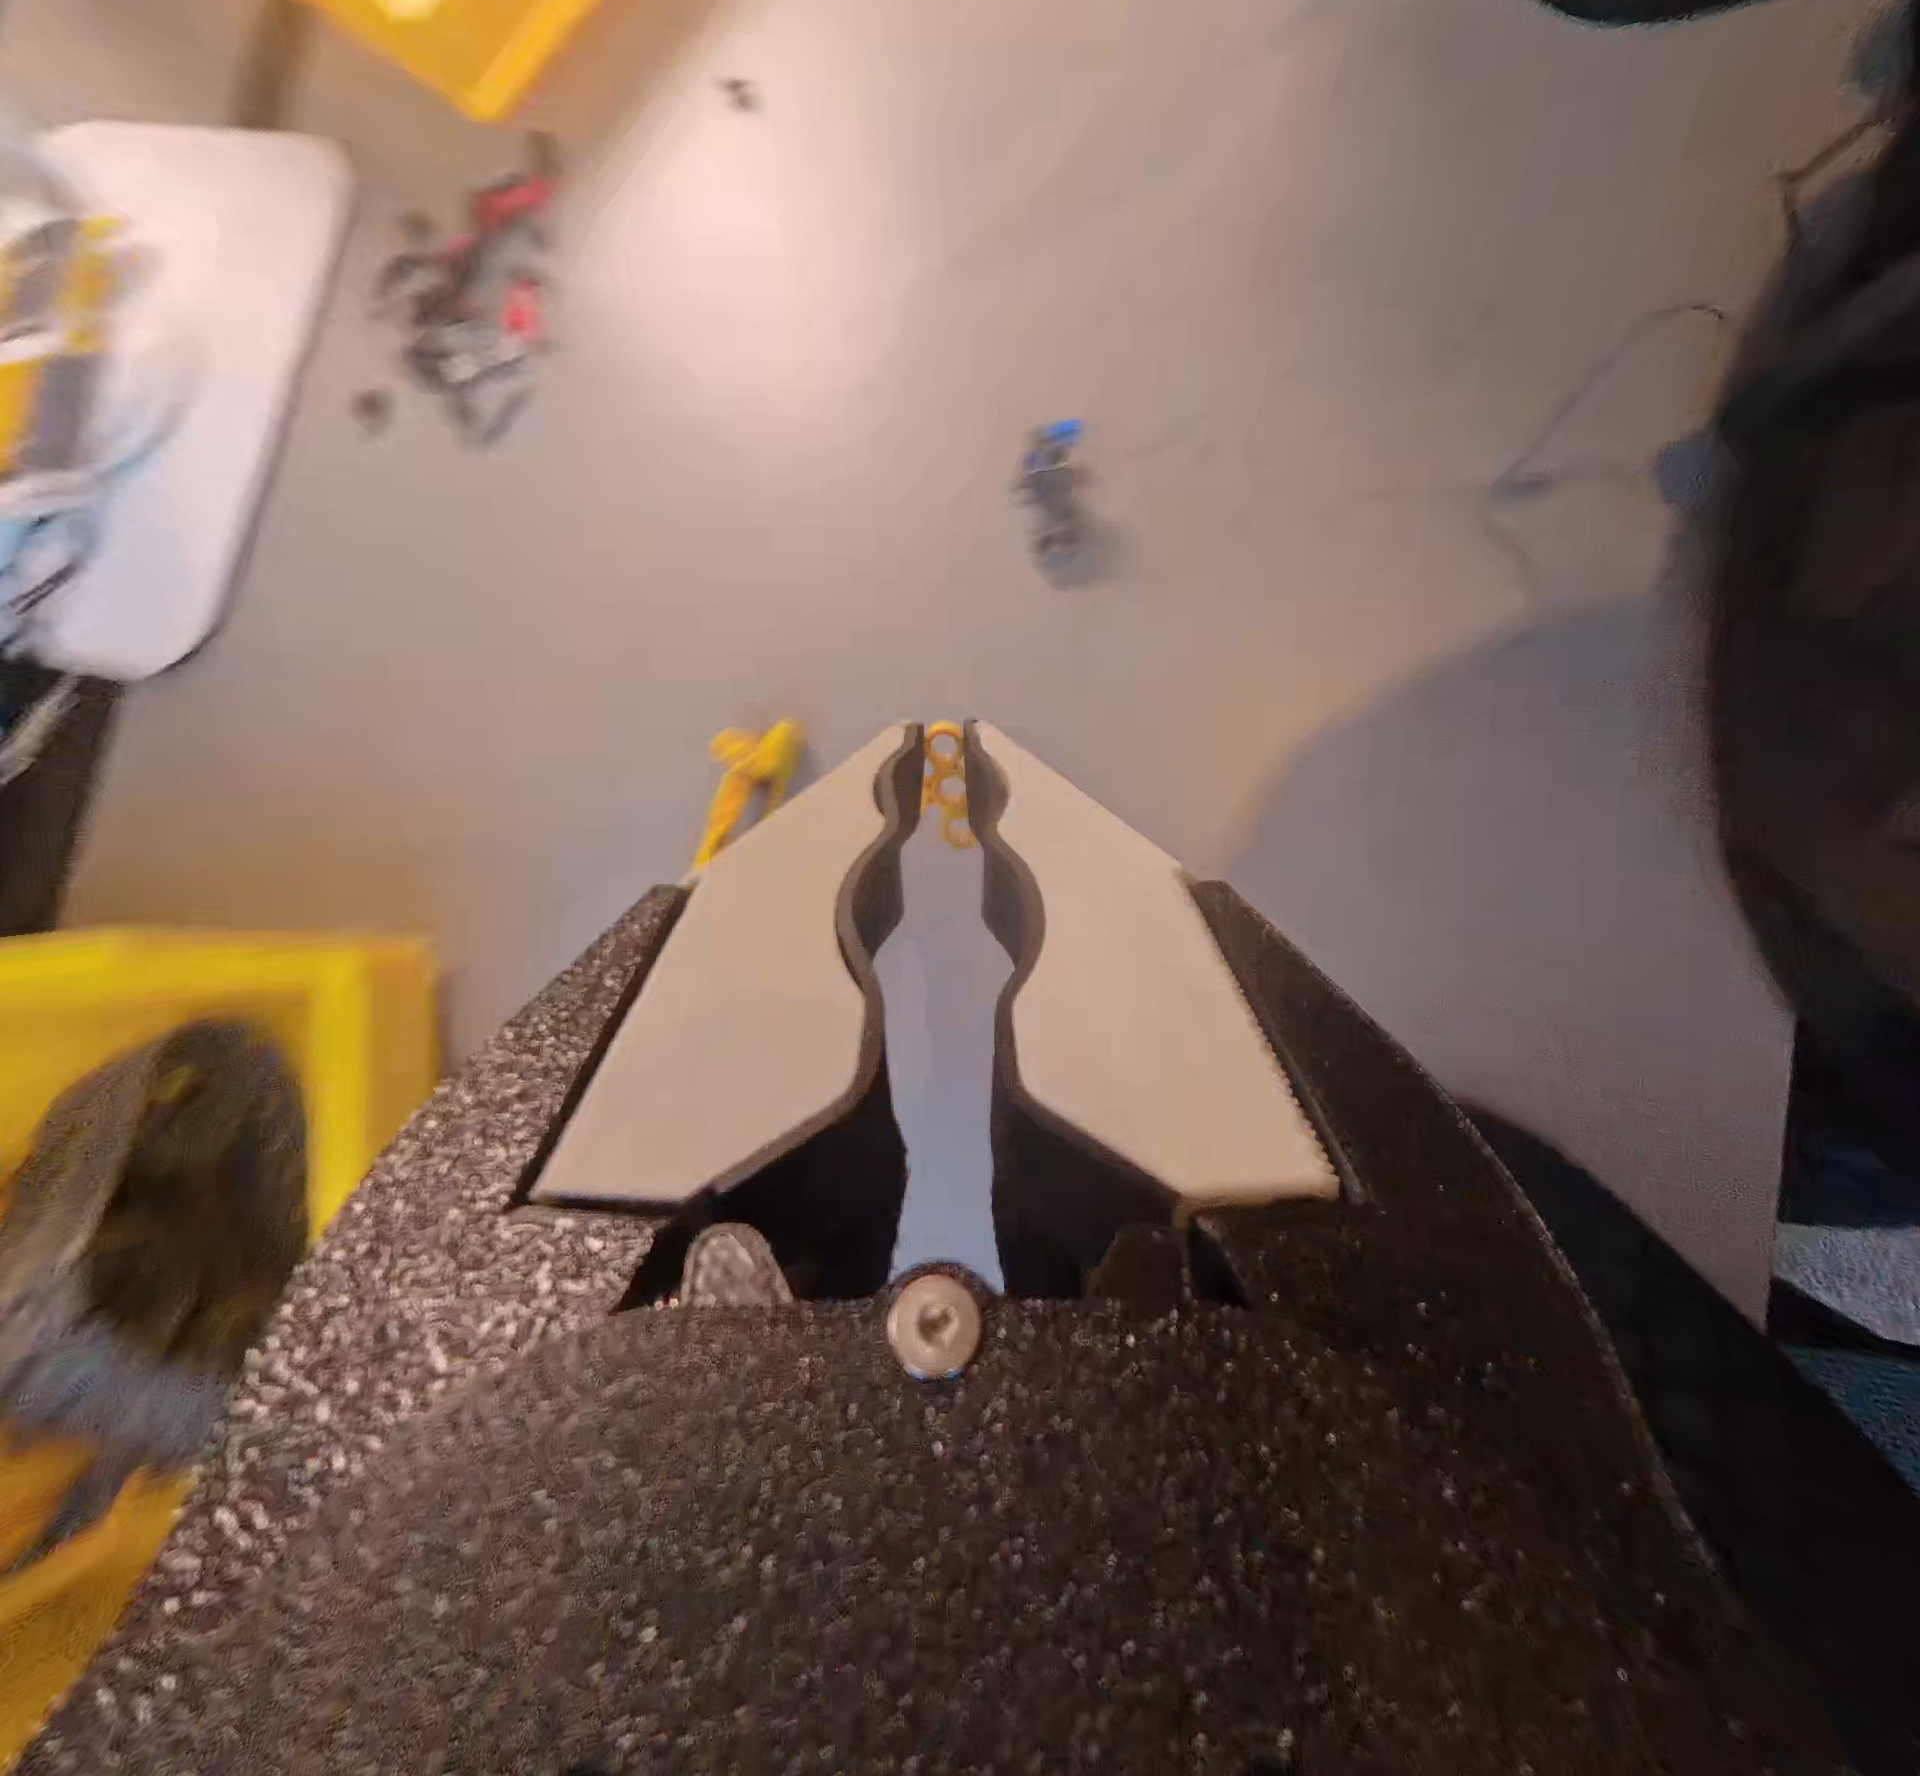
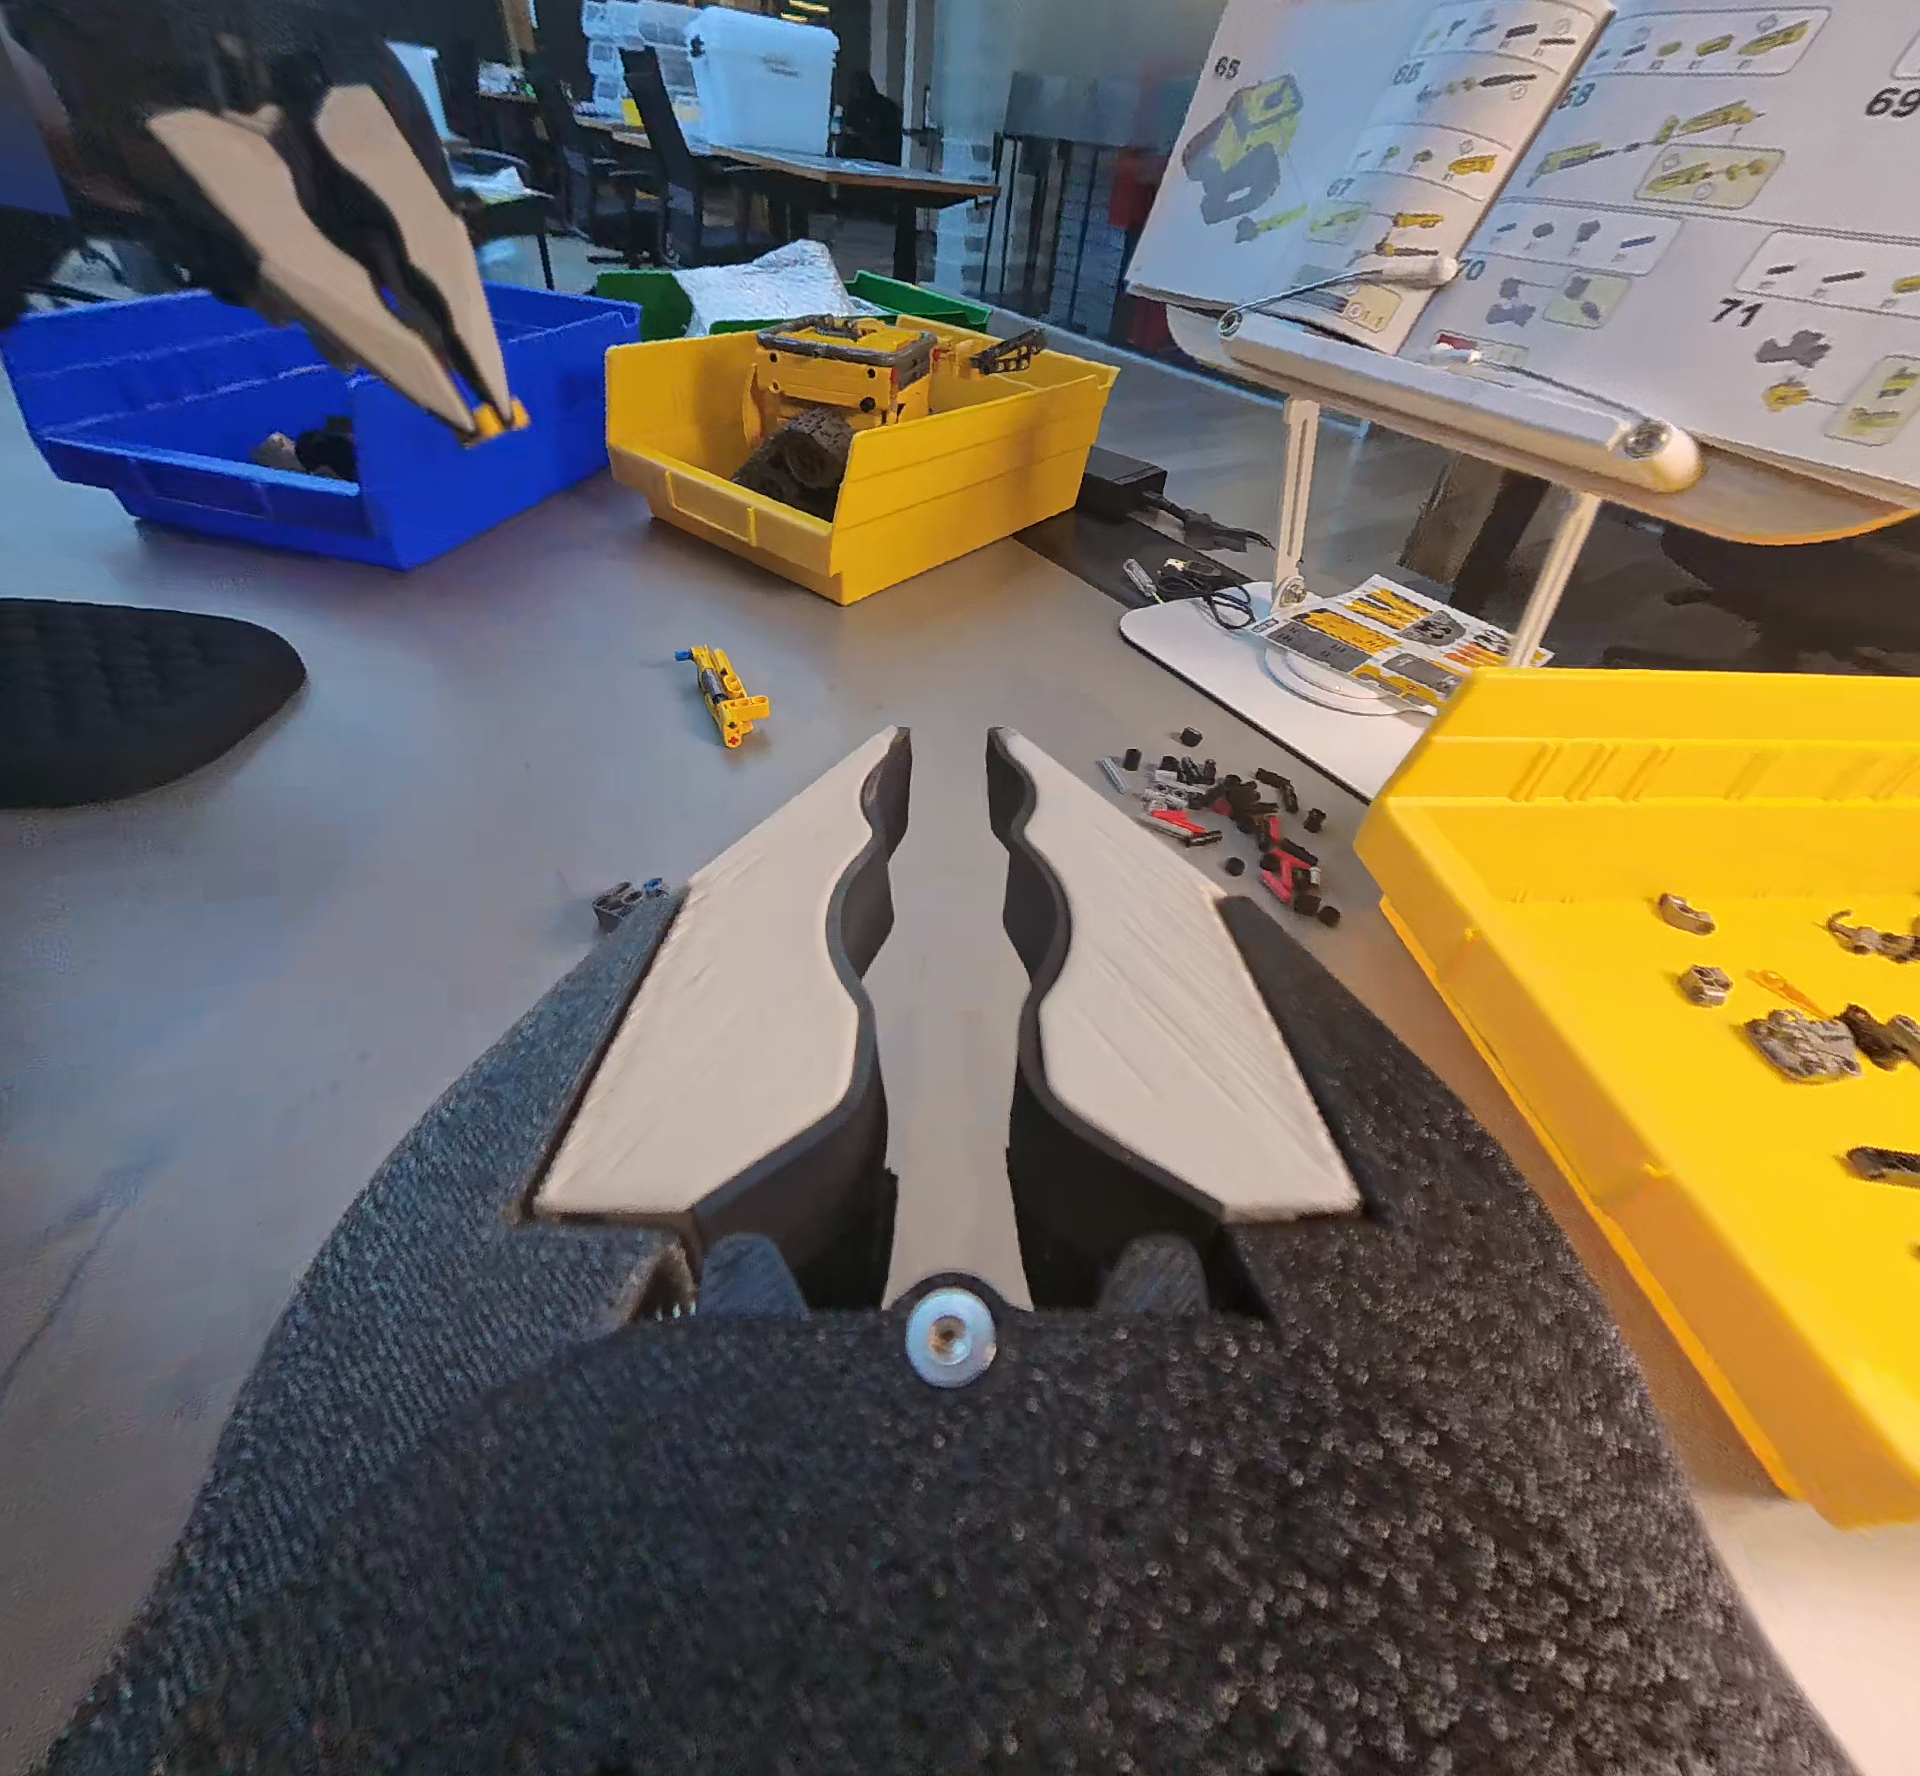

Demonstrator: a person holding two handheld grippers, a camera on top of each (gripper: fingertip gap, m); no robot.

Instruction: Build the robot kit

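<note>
On the far left of the right wrist view, a black padded mat lies on the grey table. Above it the left gripper hangs in the air over the front of a blue bin, its fingers pinched tight on a small yellow beam with round holes. In the left wrist view that beam sits upright between the fingertips, and the surroundings there are smeared by motion. The blue bin holds a few dark parts.

Just right of it stands a yellow bin with a partly built yellow and black tracked vehicle inside. In front of the two bins, alone on the table, lies a small yellow assembly with a blue pin.

The right gripper hovers low over the table near the centre, its fingers a narrow gap apart with nothing between them. A tiny dark connector lies by its left finger. To its right is a loose scatter of black, grey and red pieces.

Farther right a white stand props an open instruction booklet, with a sticker sheet on its base. At the right edge a shallow yellow tray carries several grey and black parts.
</note>
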